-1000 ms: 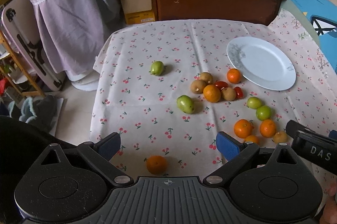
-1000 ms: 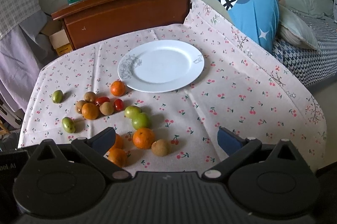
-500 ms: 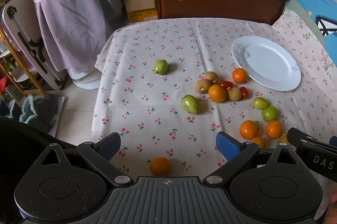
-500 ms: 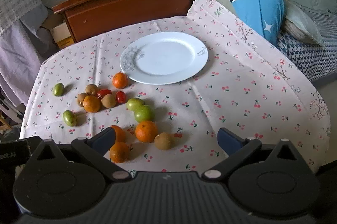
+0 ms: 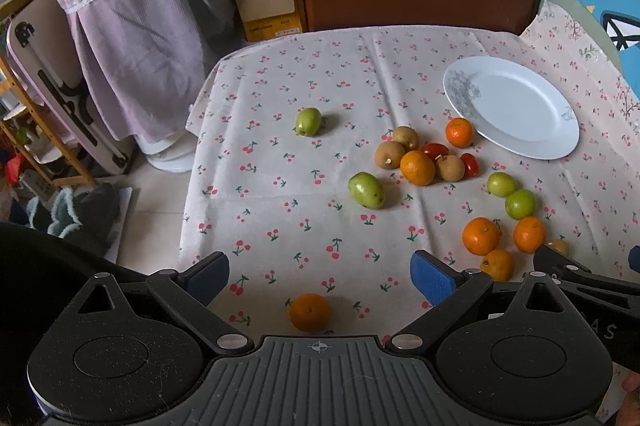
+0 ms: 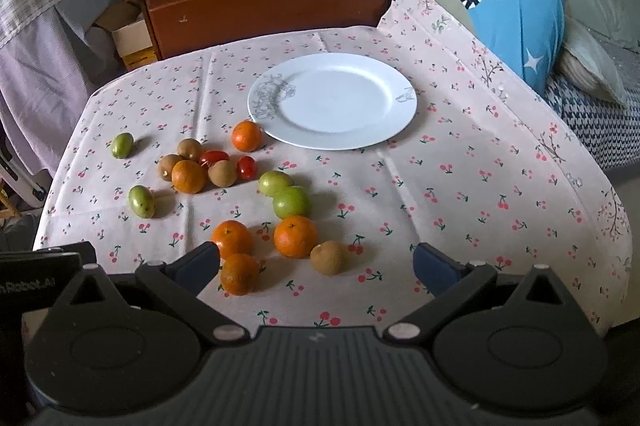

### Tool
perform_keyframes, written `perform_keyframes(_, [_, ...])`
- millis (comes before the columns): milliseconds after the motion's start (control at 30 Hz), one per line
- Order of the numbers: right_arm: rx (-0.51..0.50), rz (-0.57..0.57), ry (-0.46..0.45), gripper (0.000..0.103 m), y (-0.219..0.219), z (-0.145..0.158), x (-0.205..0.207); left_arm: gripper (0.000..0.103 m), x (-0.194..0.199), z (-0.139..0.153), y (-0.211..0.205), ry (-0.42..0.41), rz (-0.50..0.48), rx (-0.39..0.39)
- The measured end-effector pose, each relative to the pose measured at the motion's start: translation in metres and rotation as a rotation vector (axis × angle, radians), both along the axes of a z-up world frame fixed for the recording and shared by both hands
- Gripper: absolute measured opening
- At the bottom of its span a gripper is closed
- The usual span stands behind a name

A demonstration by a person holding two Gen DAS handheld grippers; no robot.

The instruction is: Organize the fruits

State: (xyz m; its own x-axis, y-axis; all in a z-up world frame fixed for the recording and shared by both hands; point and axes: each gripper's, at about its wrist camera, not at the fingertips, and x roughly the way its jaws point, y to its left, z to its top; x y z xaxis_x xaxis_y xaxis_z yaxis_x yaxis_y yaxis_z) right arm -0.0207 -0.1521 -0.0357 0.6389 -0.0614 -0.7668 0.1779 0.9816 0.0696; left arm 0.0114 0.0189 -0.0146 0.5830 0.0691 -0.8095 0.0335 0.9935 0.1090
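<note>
Both tongs spread wide and empty over a counter strewn with fruit, beside a bare white plate.

The left tongs (image 5: 320,276) hang above the near edge of the counter (image 5: 280,186), a lone orange (image 5: 310,312) lying on the cherry-print cloth between the blue pads. The right tongs (image 6: 316,262) hover over the nearest cluster: three oranges, one (image 6: 295,236) at the middle, and a brown fruit (image 6: 328,257) just beside it. Two green fruits (image 6: 291,201) touch each other behind them. Farther back sit brown fruits, an orange and two red tomatoes (image 6: 214,157) bunched together. The white plate (image 6: 332,100) stands beyond, with one orange (image 6: 246,135) just beside its rim.
</note>
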Motion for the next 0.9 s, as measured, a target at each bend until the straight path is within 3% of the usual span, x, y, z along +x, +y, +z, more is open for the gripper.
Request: perform_keyframes(900, [-0.031,0.007,-0.003,0.101,0.0027,-0.0014,-0.0001,0.098,-0.0014,0.0,-0.0001,0.0,-0.004,-0.007])
